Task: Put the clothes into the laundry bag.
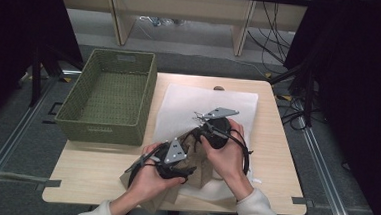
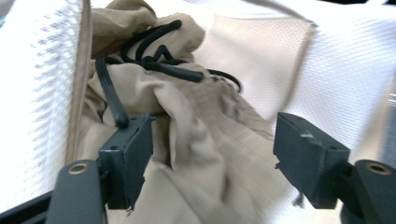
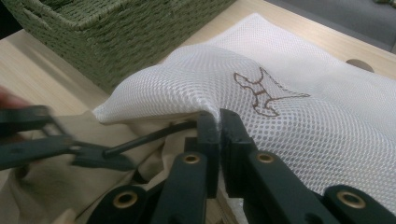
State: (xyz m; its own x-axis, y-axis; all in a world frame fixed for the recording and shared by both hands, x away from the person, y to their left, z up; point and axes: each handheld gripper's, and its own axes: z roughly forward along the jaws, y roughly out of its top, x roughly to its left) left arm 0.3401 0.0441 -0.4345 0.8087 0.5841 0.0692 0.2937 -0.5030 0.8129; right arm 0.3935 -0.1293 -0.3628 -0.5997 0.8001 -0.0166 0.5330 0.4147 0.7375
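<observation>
Step in hand looks like stuffing the tan garment (image 2: 201,154) into the white mesh bag (image 3: 289,93).

Right gripper (image 3: 218,122) is clamped tight on the bag's edge at the mouth, lifting it into a ridge so the opening stays up. In the high view it sits near the middle of the table (image 1: 94,177), over the bag (image 1: 189,100).

Left gripper (image 2: 212,154) has its jaws wide apart, nothing pinched. The tan cloth bunches between and under them, but the pads don't press on it (the left pad is just touching a fold and the end of a black drawstring (image 2: 154,60), no grip). In the high view the left gripper (image 1: 167,161) is at the near edge of the table, over the part of the garment (image 1: 194,175) that is outside the bag.

Where the garment is: partly under the lifted mesh edge, the rest piled on the table toward the person, some hanging over the front edge. How deep it goes inside I can't tell.

The green basket (image 1: 106,95) sits to the left of the bag, nothing visible in it.

Next move, as I judge it: left closes on a fresh bunch of cloth low down and pushes it forward under the raised edge. Right must hold its pinch, or the mouth collapses. Watch the drawstring, it could snag on a pad.
</observation>
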